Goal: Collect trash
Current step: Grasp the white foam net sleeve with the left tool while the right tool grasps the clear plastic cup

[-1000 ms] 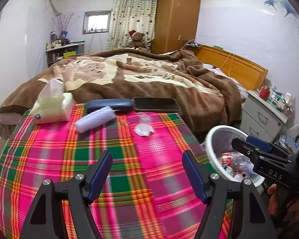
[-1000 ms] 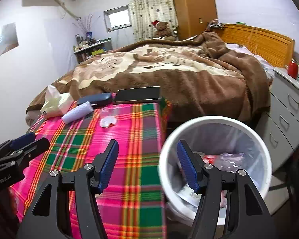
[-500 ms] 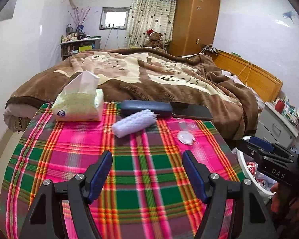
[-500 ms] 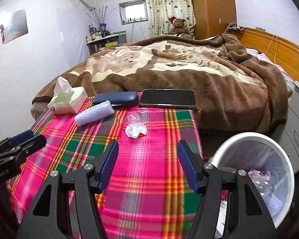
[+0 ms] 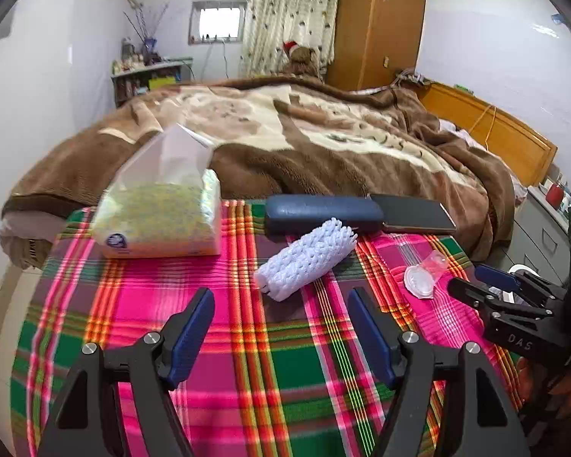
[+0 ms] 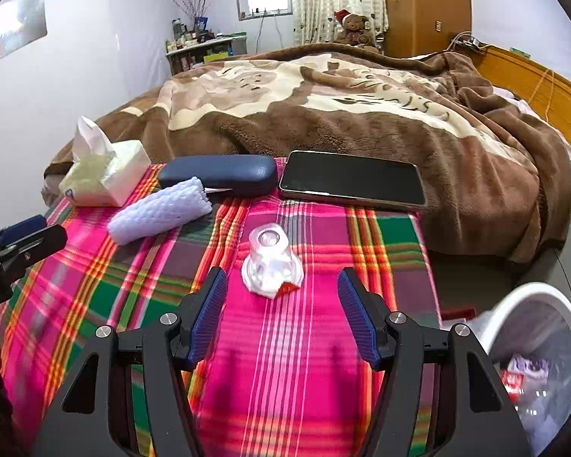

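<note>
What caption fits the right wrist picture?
Open right gripper hovers before a clear plastic cup on the plaid tablecloth, white bin nearby.

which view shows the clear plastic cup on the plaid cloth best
The right wrist view: the clear plastic cup lies on its side near the centre, just ahead of the open right gripper, with its peeled lid visible. In the left wrist view, the cup is smaller, off to the right and less distinct.
</note>
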Action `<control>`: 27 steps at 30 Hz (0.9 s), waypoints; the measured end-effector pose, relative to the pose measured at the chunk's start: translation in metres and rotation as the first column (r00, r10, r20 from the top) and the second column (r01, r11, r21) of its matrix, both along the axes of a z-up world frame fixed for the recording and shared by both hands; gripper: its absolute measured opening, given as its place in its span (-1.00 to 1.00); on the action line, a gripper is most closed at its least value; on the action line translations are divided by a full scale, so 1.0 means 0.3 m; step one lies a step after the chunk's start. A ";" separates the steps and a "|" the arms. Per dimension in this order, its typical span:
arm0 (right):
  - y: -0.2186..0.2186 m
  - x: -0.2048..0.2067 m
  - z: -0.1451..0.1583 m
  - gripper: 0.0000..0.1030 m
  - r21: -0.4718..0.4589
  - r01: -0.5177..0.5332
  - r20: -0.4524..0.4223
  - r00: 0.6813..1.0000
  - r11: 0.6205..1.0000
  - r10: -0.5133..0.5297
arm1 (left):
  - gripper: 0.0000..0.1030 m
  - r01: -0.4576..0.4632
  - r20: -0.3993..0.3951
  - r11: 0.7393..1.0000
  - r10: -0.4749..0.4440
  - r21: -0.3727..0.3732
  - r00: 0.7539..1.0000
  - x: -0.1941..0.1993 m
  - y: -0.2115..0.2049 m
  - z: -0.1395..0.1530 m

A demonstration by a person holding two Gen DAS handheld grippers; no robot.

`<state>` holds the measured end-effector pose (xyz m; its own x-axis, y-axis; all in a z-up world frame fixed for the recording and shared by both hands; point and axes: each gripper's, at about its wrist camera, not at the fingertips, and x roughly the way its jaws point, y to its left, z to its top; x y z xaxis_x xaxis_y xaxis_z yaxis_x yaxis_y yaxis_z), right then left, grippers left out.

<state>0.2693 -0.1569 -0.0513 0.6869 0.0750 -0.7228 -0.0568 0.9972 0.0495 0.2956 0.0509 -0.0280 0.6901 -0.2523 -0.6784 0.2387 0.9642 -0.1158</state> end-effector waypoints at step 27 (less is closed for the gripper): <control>0.022 0.104 -0.054 -0.29 0.036 -0.026 -0.030 0.999 0.999 0.027 | 0.40 0.133 -0.137 0.991 -0.130 0.014 0.982 0.330 -0.128 -0.183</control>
<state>0.3005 -0.1502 -0.0674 0.6619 0.1188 -0.7401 -0.0808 0.9929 0.0871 0.3945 0.0127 -0.0828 0.5533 -0.3183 -0.7698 0.3476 0.9280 -0.1339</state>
